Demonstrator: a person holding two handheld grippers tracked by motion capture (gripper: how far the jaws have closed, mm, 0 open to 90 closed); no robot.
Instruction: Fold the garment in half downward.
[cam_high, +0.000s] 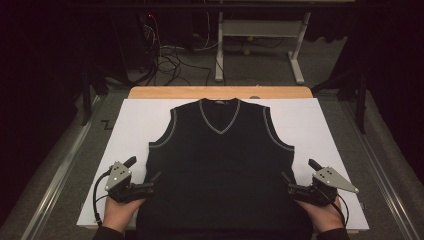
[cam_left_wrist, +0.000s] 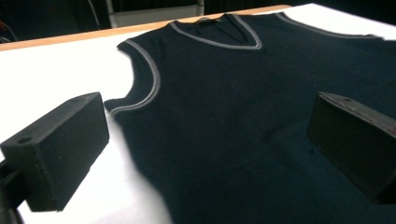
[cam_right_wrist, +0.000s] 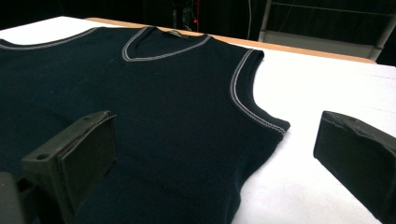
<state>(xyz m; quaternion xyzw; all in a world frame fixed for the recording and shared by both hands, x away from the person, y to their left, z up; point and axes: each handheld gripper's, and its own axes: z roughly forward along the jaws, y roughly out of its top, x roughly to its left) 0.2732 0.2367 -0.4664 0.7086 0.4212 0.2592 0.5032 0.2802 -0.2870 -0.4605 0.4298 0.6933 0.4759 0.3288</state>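
Note:
A black sleeveless V-neck vest (cam_high: 222, 155) with grey trim lies flat, neck away from me, on a white sheet (cam_high: 310, 125). My left gripper (cam_high: 143, 170) is open at the vest's left side edge, below the armhole. In the left gripper view the vest (cam_left_wrist: 243, 93) spreads ahead, and the left gripper (cam_left_wrist: 208, 126) has one jaw over the sheet and one over the cloth. My right gripper (cam_high: 300, 171) stands open at the right side edge in the same way. The right gripper view shows the vest (cam_right_wrist: 154, 102) between the wide jaws of the right gripper (cam_right_wrist: 215, 149). Nothing is held.
The sheet covers a wooden table (cam_high: 220, 92) whose far edge shows beyond the vest's neck. Past it stand a white table frame (cam_high: 260, 30) and tangled cables (cam_high: 170, 60) on the floor. Metal rails (cam_high: 60, 170) run along both sides.

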